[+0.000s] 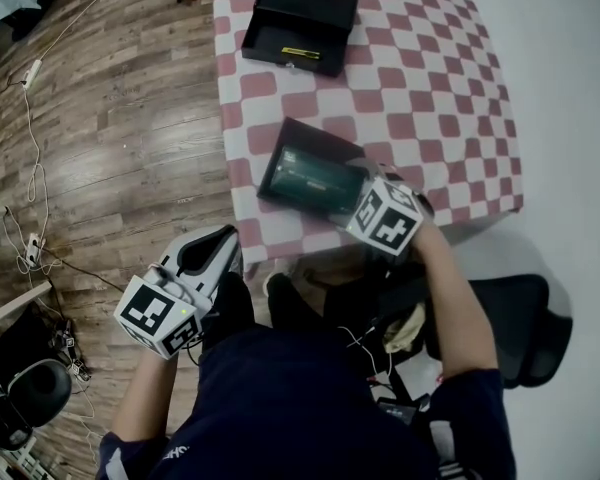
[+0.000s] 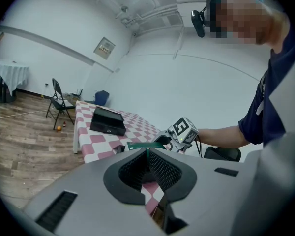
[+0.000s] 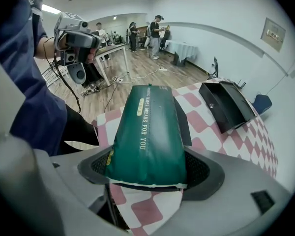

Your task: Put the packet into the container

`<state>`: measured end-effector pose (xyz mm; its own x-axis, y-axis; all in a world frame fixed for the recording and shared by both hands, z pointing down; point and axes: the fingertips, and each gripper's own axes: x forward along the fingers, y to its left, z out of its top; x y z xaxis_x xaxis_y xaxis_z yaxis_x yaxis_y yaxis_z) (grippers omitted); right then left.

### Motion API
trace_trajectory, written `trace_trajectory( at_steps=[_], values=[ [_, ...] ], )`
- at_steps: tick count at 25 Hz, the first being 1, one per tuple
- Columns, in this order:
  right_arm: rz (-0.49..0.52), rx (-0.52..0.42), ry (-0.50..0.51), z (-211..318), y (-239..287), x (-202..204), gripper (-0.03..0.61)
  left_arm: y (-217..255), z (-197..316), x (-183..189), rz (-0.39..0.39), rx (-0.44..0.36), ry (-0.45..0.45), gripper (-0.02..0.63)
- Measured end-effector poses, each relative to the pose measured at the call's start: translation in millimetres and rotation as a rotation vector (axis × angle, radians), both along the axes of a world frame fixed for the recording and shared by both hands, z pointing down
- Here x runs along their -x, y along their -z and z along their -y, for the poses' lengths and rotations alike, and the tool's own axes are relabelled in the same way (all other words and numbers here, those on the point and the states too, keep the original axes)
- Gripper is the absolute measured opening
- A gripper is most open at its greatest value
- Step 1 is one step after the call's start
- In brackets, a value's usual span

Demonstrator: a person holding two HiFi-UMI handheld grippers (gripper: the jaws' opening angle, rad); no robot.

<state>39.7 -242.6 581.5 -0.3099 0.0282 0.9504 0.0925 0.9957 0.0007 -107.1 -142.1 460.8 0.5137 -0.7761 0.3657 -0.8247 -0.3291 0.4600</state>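
Right gripper (image 3: pixel 147 173) clamps wide on a glossy green, pillow-shaped packet (image 3: pixel 147 127); left gripper (image 2: pixel 148 167) is closed and empty. The right forearm (image 1: pixel 462 303) extends to the checkered tablecloth's (image 1: pixel 420 98) lower edge.

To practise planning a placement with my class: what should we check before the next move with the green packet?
1. Grip on the green packet: ok. The right gripper has its jaws closed on one end.
2. Left gripper out of the way: ok. It is off the table's near edge, jaws together, nothing between them.
3. Far black box open: ok.
4. Room in that box: cannot tell. A yellow item already lies inside.
5. Packet lifted off the flat black piece beneath it: cannot tell.
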Motion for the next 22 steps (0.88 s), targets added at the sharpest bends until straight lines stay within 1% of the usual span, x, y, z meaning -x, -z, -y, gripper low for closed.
trace_trajectory(
  at_steps=[4, 11, 14, 18, 22],
  values=[
    [-0.042, 0.014, -0.004, 1, -11, 2, 0.405, 0, 2, 3, 0.002, 0.000, -0.001, 0.048],
    [-0.103, 0.002, 0.004, 3, -26, 3, 0.405, -5, 2, 12, 0.001, 0.011, 0.005, 0.049],
    [-0.099, 0.006, -0.003, 3, -25, 3, 0.405, -6, 2, 14, 0.000, 0.015, 0.006, 0.049],
    [-0.094, -0.022, -0.002, 1, -27, 4, 0.407, -5, 5, 13, -0.004, 0.015, 0.000, 0.049],
    [-0.046, -0.027, -0.020, -2, -28, 4, 0.408, -5, 6, 9, -0.007, 0.012, -0.012, 0.048]
  ],
)
